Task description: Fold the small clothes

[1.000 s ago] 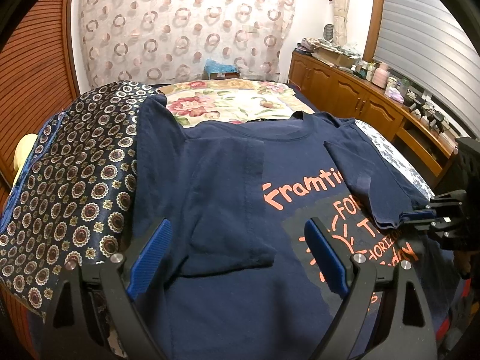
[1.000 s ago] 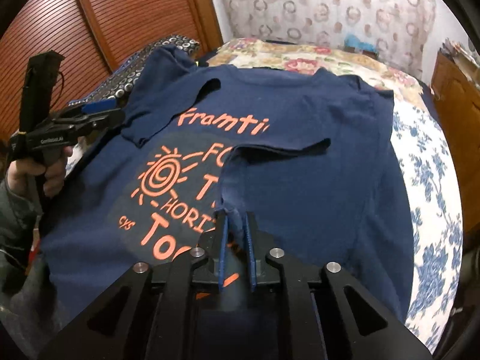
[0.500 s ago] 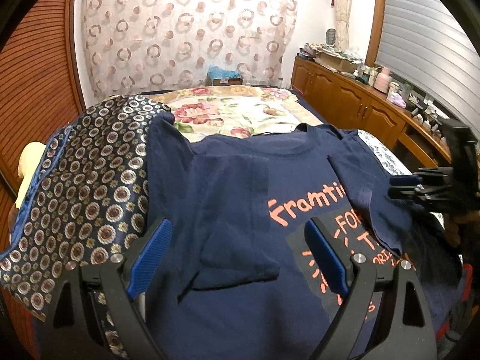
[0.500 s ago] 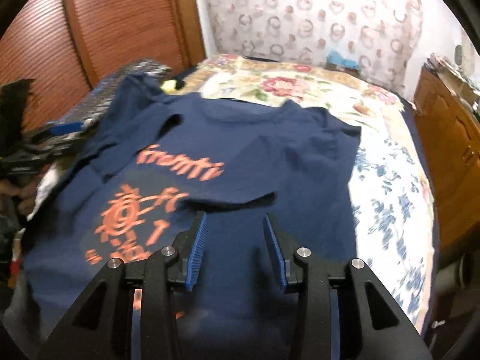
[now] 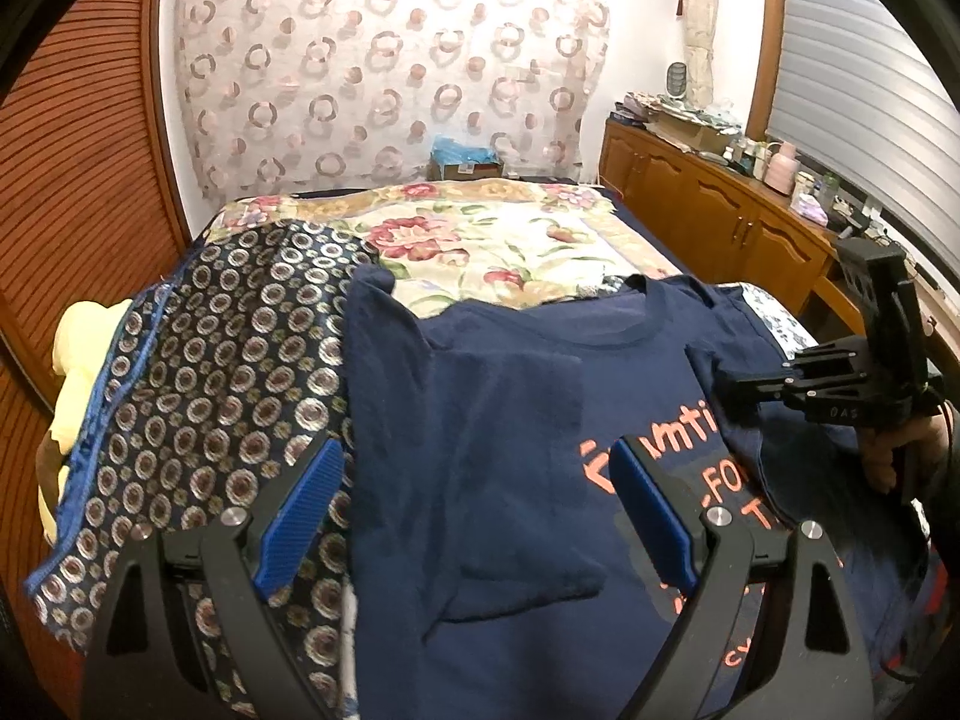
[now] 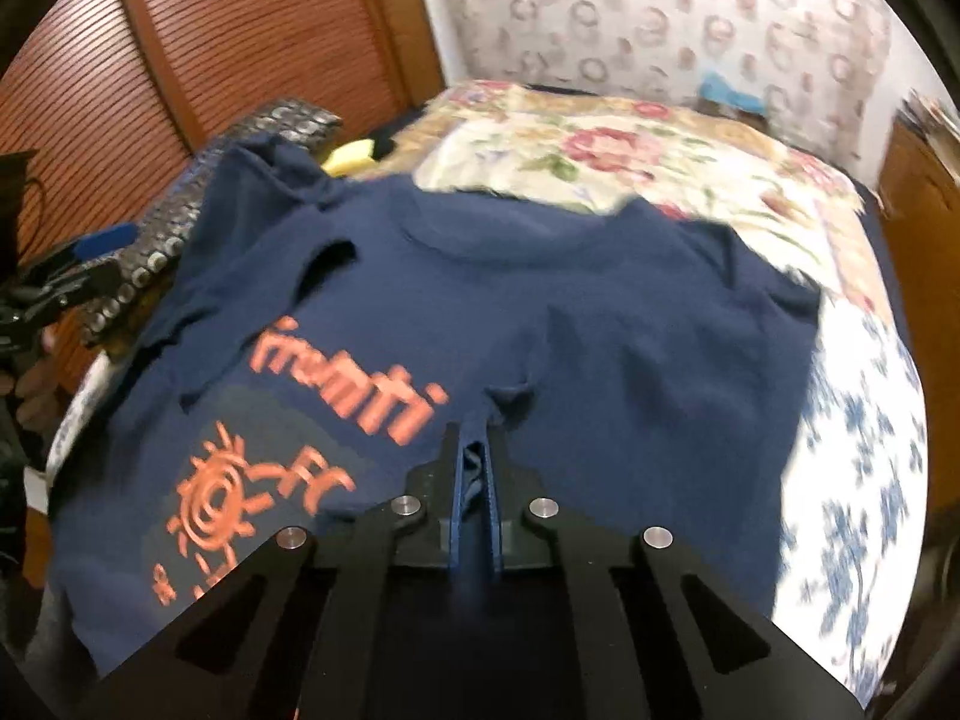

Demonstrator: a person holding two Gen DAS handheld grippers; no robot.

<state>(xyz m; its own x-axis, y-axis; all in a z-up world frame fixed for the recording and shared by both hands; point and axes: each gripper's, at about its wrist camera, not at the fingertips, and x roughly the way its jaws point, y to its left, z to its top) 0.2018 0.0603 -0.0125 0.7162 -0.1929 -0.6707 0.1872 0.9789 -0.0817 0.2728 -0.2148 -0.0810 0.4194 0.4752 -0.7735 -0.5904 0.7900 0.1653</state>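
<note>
A navy T-shirt (image 5: 516,420) with orange print lies face up on the bed, both sleeves folded inward. My left gripper (image 5: 474,498) is open and empty, hovering over the shirt's left side above the folded sleeve. My right gripper (image 6: 474,468) is shut on a pinch of the shirt's (image 6: 540,312) fabric at the edge of the folded right sleeve. The right gripper also shows in the left wrist view (image 5: 729,387), over the shirt's right side. The left gripper shows at the left edge of the right wrist view (image 6: 90,249).
A dark patterned cloth (image 5: 228,372) lies left of the shirt, a floral quilt (image 5: 492,240) behind it, a blue-flowered sheet (image 6: 864,450) to the right. A wooden sideboard (image 5: 708,204) with clutter runs along the right wall. A yellow item (image 5: 78,354) lies at far left.
My right gripper opened, moved up the shirt toward the collar and shut again on the fabric by the sleeve. My left gripper stayed open and drew back slightly.
</note>
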